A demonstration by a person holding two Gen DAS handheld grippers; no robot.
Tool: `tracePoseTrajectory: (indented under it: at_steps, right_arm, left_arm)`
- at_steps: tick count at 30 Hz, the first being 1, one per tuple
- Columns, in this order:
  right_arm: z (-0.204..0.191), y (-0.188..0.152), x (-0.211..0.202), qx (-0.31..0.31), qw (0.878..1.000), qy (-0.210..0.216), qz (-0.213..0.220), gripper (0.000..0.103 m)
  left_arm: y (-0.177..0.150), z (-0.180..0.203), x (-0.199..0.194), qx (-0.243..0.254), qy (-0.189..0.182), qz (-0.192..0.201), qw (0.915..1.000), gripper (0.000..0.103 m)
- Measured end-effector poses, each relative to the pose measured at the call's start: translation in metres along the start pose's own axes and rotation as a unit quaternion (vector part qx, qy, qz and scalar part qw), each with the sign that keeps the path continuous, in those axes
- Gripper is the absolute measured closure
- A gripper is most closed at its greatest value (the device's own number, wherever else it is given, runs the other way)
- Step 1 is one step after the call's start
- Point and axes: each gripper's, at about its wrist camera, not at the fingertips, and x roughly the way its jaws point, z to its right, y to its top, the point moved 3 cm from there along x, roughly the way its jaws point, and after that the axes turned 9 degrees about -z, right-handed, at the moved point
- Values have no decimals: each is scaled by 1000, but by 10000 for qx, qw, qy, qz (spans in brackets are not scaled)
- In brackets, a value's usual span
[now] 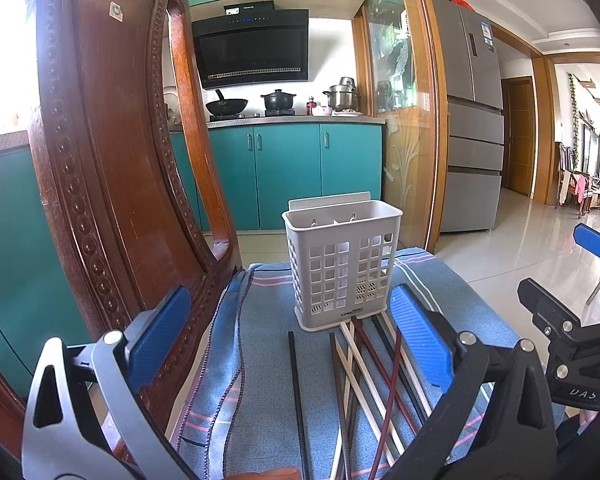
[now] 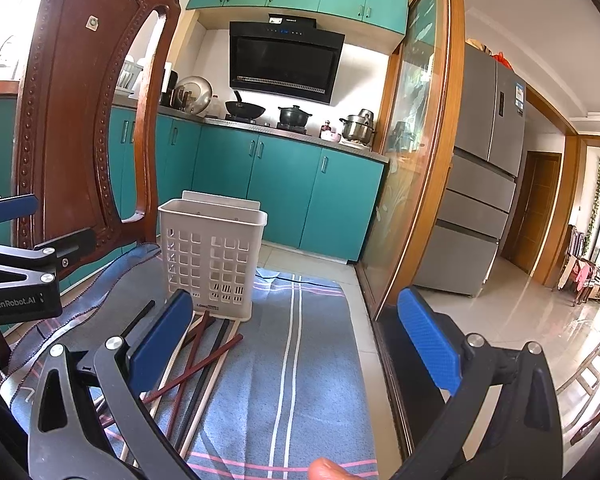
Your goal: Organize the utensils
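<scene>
A white slotted utensil holder (image 1: 342,266) (image 2: 212,258) stands upright on a blue striped cloth (image 1: 268,380) (image 2: 296,360) over a chair seat. Several chopsticks (image 1: 364,376) (image 2: 198,364), white, dark red and black, lie crossed on the cloth just in front of the holder. One black chopstick (image 1: 296,392) lies apart to the left. My left gripper (image 1: 290,344) hovers open above the chopsticks with nothing between its blue pads. My right gripper (image 2: 296,344) is open too, above the cloth to the right of the pile. The right gripper (image 1: 560,320) shows at the left view's right edge.
A carved wooden chair back (image 1: 112,152) (image 2: 84,120) rises close on the left. Teal kitchen cabinets (image 1: 288,168) and a stove with pots stand behind. A glass sliding door frame (image 2: 424,160) and a grey fridge (image 2: 480,168) lie to the right, beyond the seat's edge.
</scene>
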Motion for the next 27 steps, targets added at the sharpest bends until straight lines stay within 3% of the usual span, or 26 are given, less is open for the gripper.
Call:
tracePoseTrajectory:
  at_steps: [27]
  right_arm:
    - [-2,-2,-1,-35,10000,13,31,3]
  left_arm:
    - [0,0,1,2,7,-6,10000,3]
